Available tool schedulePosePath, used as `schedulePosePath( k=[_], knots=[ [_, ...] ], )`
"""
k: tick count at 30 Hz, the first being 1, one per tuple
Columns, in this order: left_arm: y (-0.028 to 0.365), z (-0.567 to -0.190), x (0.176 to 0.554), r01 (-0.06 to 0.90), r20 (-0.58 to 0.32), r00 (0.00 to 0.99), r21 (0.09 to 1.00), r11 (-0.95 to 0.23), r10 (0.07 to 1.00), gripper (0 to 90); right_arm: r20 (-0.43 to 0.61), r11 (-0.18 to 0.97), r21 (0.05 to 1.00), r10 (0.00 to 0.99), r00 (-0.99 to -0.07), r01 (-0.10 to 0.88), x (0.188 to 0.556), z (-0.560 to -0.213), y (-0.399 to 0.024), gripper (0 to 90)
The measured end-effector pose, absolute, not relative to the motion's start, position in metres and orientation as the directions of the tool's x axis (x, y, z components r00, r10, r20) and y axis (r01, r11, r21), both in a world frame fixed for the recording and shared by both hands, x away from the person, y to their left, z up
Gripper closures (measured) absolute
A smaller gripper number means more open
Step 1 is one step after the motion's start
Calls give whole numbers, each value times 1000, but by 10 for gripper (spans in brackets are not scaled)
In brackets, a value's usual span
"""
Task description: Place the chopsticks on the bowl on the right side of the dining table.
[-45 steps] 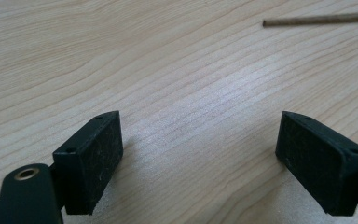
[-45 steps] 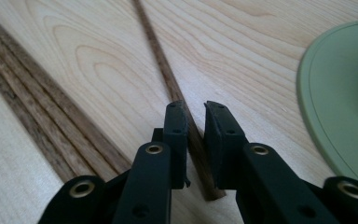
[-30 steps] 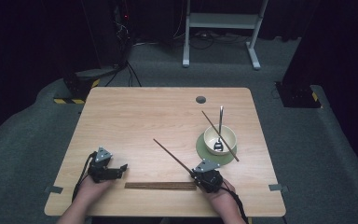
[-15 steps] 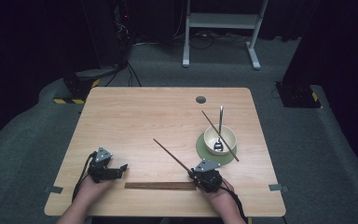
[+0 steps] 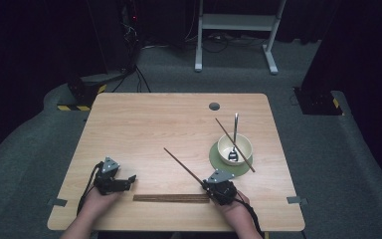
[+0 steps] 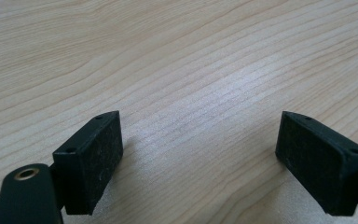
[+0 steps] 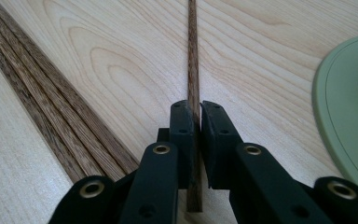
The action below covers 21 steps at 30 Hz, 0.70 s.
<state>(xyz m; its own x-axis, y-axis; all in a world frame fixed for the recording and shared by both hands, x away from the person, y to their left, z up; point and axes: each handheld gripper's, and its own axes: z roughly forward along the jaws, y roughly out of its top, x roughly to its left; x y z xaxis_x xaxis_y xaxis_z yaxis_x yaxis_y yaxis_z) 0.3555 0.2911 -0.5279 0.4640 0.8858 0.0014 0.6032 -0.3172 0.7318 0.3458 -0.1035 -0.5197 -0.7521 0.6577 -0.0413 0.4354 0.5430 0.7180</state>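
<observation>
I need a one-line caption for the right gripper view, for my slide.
Right claw shut on a single wooden chopstick, beside a bundle of chopsticks and a green saucer on the wooden table.

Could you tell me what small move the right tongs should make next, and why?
Probably carry the thin brown wooden chopstick over to the round cream bowl. The right tongs are already shut on it, and its mate already lies across that bowl.

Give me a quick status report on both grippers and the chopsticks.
Left gripper open over bare table. Right gripper shut on one chopstick. More chopsticks lying flat beside it. Nothing blocking.
</observation>
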Motion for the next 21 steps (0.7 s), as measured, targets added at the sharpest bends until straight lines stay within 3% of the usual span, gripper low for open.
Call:
schedulePosePath(
  k=[21],
  knots=[
    [291,-528,355,603,2,465,732,-318,885,149,-84,499,793,657,-749,349,328,-481,-103,839]
  ],
)
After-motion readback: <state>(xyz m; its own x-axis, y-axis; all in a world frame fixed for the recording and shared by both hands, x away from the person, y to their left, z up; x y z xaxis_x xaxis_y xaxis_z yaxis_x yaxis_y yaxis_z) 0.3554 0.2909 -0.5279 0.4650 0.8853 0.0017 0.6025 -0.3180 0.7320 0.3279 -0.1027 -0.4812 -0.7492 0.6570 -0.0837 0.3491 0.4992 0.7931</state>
